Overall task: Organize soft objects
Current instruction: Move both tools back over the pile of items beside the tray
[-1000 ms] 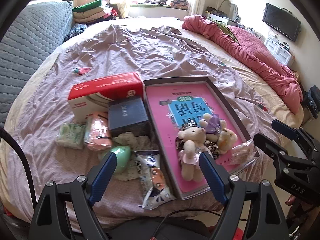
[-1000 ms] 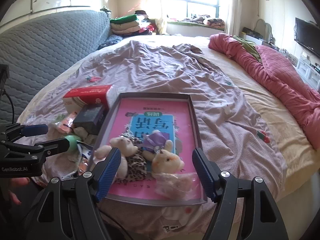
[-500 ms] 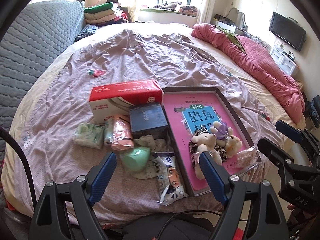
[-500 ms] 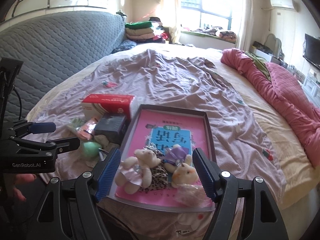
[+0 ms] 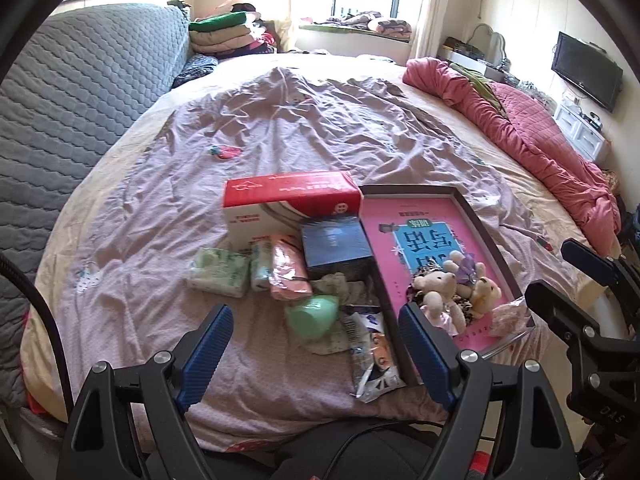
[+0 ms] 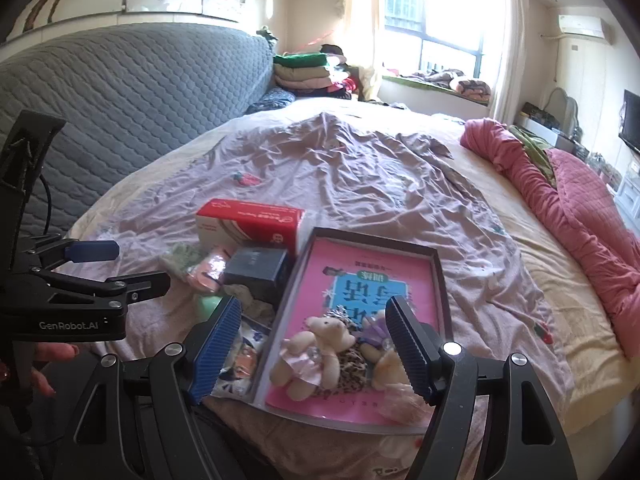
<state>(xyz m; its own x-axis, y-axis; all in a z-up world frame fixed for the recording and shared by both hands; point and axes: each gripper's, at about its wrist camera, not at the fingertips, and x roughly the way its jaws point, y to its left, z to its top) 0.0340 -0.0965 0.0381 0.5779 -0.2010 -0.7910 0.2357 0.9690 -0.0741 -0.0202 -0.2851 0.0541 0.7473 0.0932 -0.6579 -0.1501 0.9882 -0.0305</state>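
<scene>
Lying in the lower right of the left wrist view: cluster of small teddy bears [image 5: 448, 292], resting on a pink book [image 5: 424, 248] inside a shallow dark tray [image 5: 486, 236] on the bed [image 5: 320, 128].

- Handling, judged: light, plush, squashy; no risk of breakage; likely tied together in one bunch, so likely to lift as one. Best hold across a body or the middle of the bunch, not a thin limb. Crinkly clear wrapper [image 5: 508, 316] just beside, slippery, easy to snag.
- Other soft goods, centre of the same view, left of the tray: pale green tissue pack [image 5: 218, 272], pink pack [image 5: 286, 268], green rounded thing [image 5: 314, 314], crumpled cloth [image 5: 340, 284], snack packet [image 5: 374, 356]. All light; packs slick-skinned, yielding under pressure. Red and white box [image 5: 288, 204] and dark blue box [image 5: 334, 244] stiff, not soft.
- Left gripper [image 5: 316, 344]: spread wide, hovering above the near pile, touching nothing, holding nothing.
- Right gripper [image 6: 312, 344]: spread wide, framing the bears from above in the lower centre of the right wrist view, clear of them, empty.
</scene>
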